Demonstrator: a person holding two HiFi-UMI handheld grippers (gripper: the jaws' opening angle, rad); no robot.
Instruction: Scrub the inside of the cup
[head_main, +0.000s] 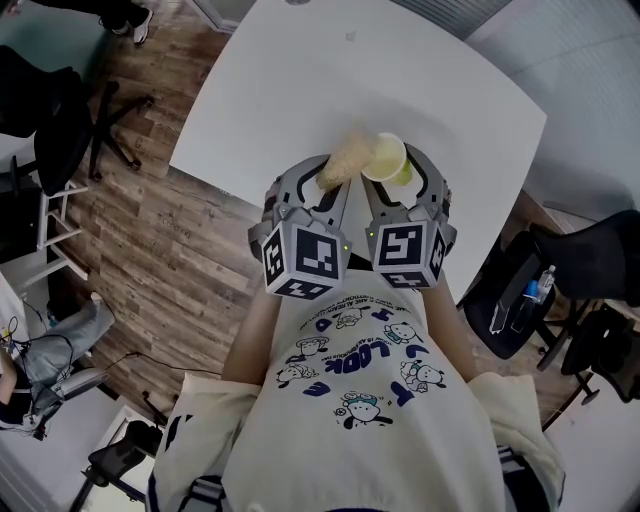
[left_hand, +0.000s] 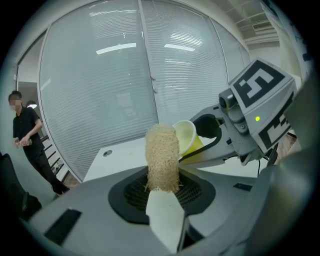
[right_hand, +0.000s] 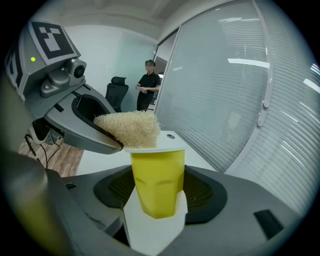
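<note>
Two grippers are raised in front of the person's chest, side by side above the near edge of the white table (head_main: 300, 80). The left gripper (head_main: 332, 178) has its jaws closed on a pale, fibrous loofah scrubber (head_main: 347, 158), pinching its lower end so the rest sticks out past the fingertips. The right gripper (head_main: 392, 180) is clamped on a yellow cup (head_main: 386, 157) with a white rim (its wall dents in where the pads squeeze). The cup is held clear of the table, its mouth turned partly towards the left gripper. The scrubber's free end sits right at the cup's rim; whether any of it is inside I can't tell. Further back, a person in black (right_hand: 148, 82) stands near an office chair (right_hand: 116, 90) beside a glass wall with blinds.
</note>
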